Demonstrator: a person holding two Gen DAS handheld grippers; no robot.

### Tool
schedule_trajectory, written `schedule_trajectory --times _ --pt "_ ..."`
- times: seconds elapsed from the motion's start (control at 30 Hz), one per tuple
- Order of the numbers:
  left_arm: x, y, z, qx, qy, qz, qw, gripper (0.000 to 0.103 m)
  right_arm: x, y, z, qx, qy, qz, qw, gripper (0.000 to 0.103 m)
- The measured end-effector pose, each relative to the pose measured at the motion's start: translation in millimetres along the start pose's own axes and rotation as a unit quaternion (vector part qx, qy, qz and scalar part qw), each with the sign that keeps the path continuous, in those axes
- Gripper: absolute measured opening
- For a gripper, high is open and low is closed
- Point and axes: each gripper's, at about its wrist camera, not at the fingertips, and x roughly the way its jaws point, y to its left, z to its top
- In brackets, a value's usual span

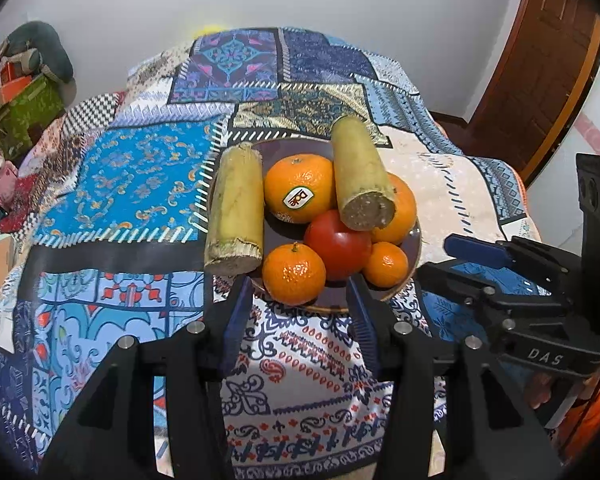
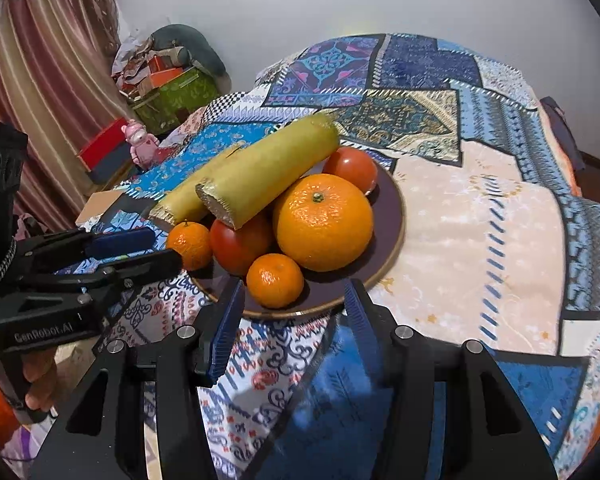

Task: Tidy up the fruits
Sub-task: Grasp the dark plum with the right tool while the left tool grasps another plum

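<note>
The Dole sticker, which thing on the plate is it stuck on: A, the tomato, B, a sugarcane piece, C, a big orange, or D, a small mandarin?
C: the left wrist view shows the sticker on the big orange, which sits on the plate between the two sugarcane pieces.

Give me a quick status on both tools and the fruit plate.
Left tool open, empty. Right tool open, empty. Plate piled: oranges, tomatoes, two cane pieces; near mandarin just ahead. Nothing blocking.
</note>
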Motion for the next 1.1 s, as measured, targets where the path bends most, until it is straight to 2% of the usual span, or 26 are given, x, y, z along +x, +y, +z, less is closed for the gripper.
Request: schedule_trajectory --times 0.1,0.27,0.57,0.67,0.87,1.1 --pt "-11.0 -5.9 -5.6 0.013 -0.001 -0.003 0.9999 0.049 -14.6 1.9 -6.4 -0.01 -0.004 -0.003 1.0 0.048" --pt "-31.4 -15.2 -24.2 0.028 -0.004 -0.012 0.9995 0.059 -38.0 4.9 -32.2 -0.018 -0.003 -0.016 1.0 0.048" --pt "-48.6 -27.1 -62.4 0.028 0.013 -0.03 0.9991 0.06 -51.1 5.3 -81.8 0.015 0.025 0.0 1.0 0.048" --pt "-48.7 -33.5 -71.9 0.034 0.015 -0.029 0.9989 0.06 -51.2 11.8 -87.9 0.003 0.03 -0.007 1.0 0.042" --pt "-42.5 -41.4 -80.2 0.044 0.025 -0.032 0.9982 0.06 -42.1 18.4 -96.8 -0.009 0.045 -0.005 0.999 0.018" --pt "-19.8 -39.1 -60.5 0.028 0.03 -0.025 0.9989 0.059 -41.7 14.4 -95.1 -0.011 0.034 -0.008 0.999 0.018"
